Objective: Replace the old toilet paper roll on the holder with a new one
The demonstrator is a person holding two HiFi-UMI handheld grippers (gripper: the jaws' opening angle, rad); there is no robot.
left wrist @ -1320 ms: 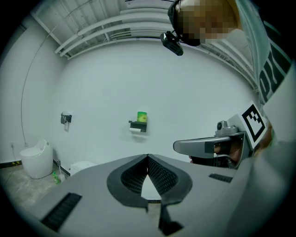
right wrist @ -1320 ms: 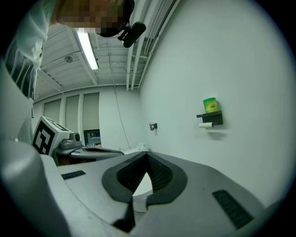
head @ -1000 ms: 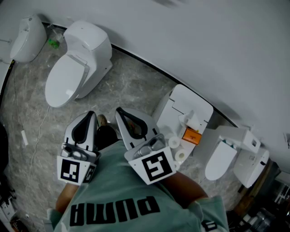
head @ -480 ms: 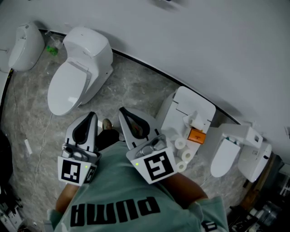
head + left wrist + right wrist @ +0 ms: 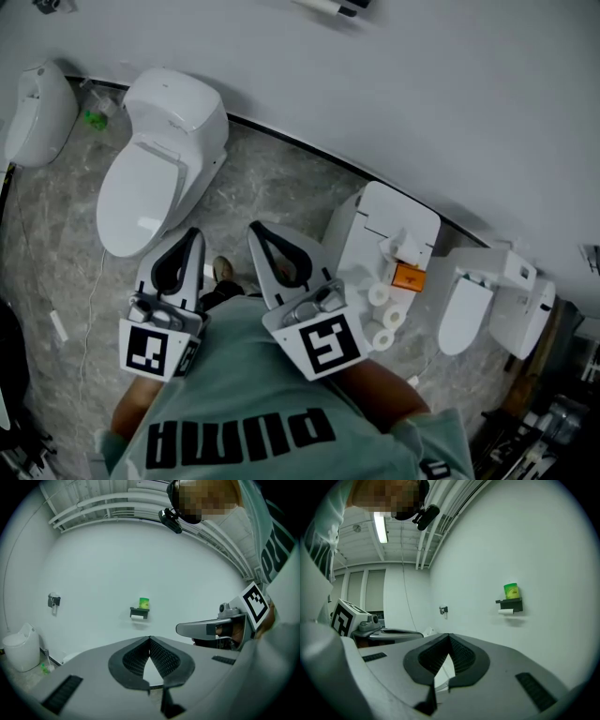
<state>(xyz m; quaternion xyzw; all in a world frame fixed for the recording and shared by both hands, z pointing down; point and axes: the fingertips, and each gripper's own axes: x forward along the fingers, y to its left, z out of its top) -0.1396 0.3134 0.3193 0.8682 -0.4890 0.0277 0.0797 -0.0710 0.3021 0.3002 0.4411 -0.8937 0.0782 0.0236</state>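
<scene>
Right gripper forward (perhaps), roll well ahead

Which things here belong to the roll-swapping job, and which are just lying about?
Job: holder, the roll on it, spare rolls, left gripper and right gripper, both shut and empty.
Lying about: green can on the holder, orange box, toilet.

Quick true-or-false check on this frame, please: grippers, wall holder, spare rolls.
1. The left gripper and right gripper are both shut and empty. True.
2. A green can stands on the wall holder. True.
3. The holder carries no roll. False: a white roll hangs under it.
4. The spare rolls are stacked on the wall holder. False: the spare rolls lie low at the person's right, beside an orange box.
</scene>
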